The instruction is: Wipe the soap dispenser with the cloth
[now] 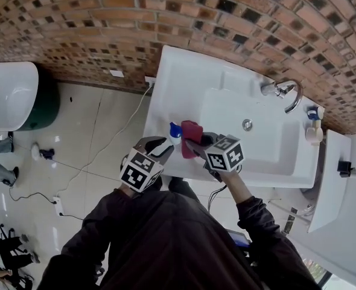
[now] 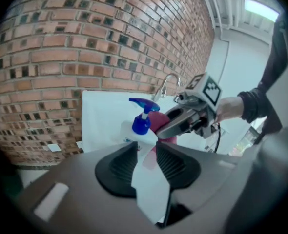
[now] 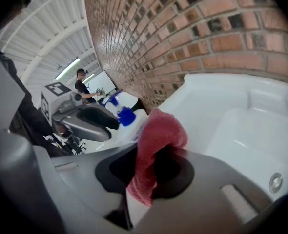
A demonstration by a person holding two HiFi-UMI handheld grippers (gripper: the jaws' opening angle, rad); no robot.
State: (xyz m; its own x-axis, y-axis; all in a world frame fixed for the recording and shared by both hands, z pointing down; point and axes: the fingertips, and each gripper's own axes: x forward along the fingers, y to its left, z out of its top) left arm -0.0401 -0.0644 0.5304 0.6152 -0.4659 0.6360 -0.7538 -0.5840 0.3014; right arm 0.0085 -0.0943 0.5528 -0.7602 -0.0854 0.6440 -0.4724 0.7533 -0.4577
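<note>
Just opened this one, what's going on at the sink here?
A person stands at a white ceramic sink with a tool in each hand. The left tool is clamped on a white plastic soap dispenser with a blue pump, holding it upright at the sink's near edge. The right tool grips a bunched red cloth right beside the dispenser, up by the pump, so wiping looks under way or about to begin.

A white sink (image 1: 166, 71) with a chrome faucet (image 1: 286, 92) stands against a brick wall (image 1: 75, 17).
</note>
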